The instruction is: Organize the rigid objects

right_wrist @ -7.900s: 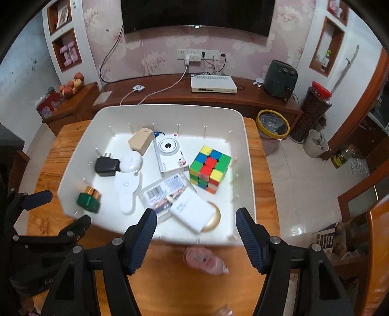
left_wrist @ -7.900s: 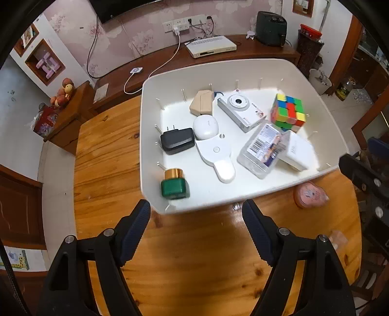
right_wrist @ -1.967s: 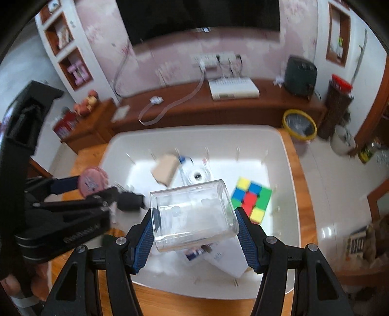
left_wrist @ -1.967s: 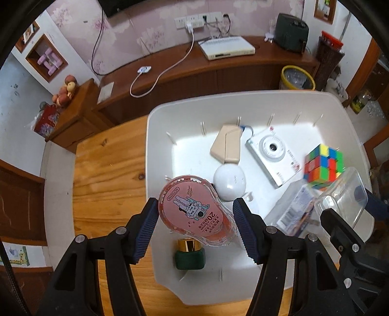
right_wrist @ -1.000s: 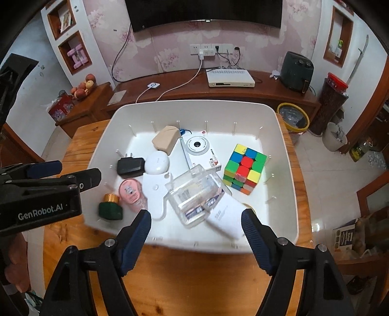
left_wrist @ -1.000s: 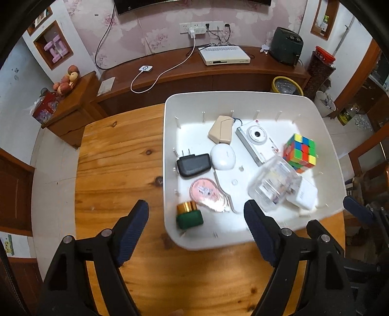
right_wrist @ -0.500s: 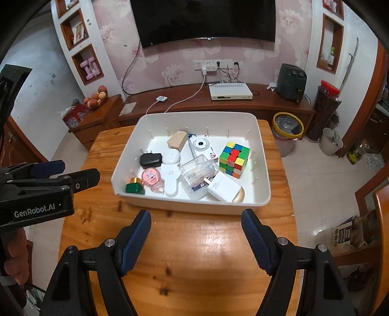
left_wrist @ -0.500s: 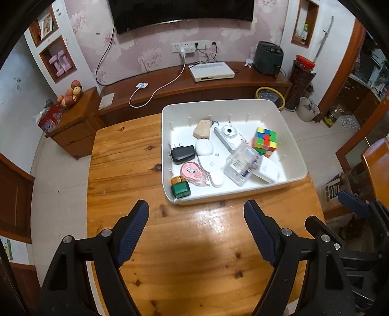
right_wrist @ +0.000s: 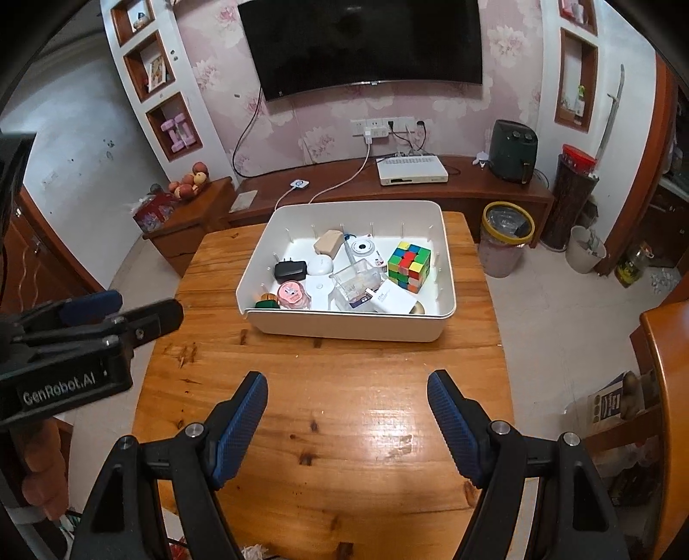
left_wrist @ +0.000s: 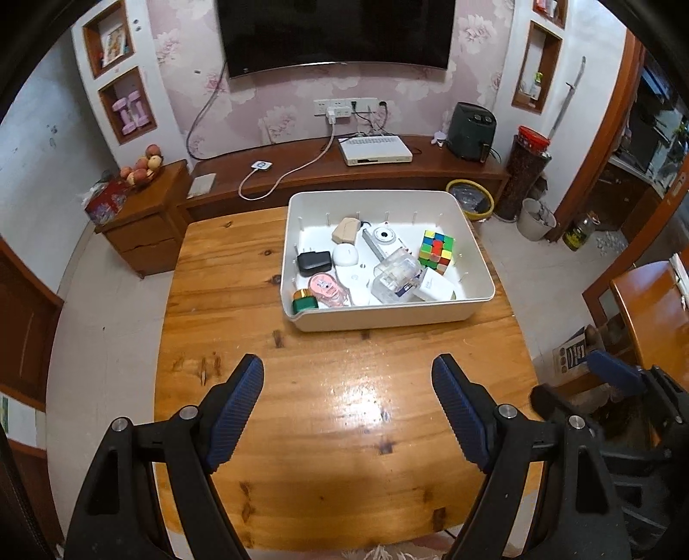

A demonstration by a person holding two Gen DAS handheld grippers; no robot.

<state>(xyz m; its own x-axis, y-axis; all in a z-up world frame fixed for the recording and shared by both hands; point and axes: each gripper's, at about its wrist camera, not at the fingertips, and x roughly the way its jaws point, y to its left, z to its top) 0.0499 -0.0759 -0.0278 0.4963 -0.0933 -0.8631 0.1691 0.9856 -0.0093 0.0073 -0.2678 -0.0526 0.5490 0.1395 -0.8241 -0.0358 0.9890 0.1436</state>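
Note:
A white bin [left_wrist: 387, 316] [right_wrist: 344, 329] stands on the far half of the wooden table [left_wrist: 344, 409]. Inside lie a pink tape dispenser [left_wrist: 325, 286] [right_wrist: 293, 295], a clear plastic box [left_wrist: 396, 275] [right_wrist: 355, 278], a colour cube [left_wrist: 437, 250] [right_wrist: 409, 260], a white camera [left_wrist: 383, 239], a black charger [left_wrist: 314, 262], a green jar [left_wrist: 305, 301] and a white box [left_wrist: 437, 286]. My left gripper [left_wrist: 348, 390] hangs open and empty above the table's near half. My right gripper [right_wrist: 346, 394] is open and empty too, well back from the bin.
A low wooden TV bench [left_wrist: 344, 172] with a white set-top box [left_wrist: 374, 150] runs behind the table, under a wall TV [left_wrist: 340, 34]. A yellow-rimmed waste bin [right_wrist: 508, 224] stands at the far right. A second wooden table [left_wrist: 654, 310] sits at the right edge.
Both grippers have pulled back and up from the bin, which now looks smaller and farther away. The pink dispenser and clear box stay in the bin where they were released.

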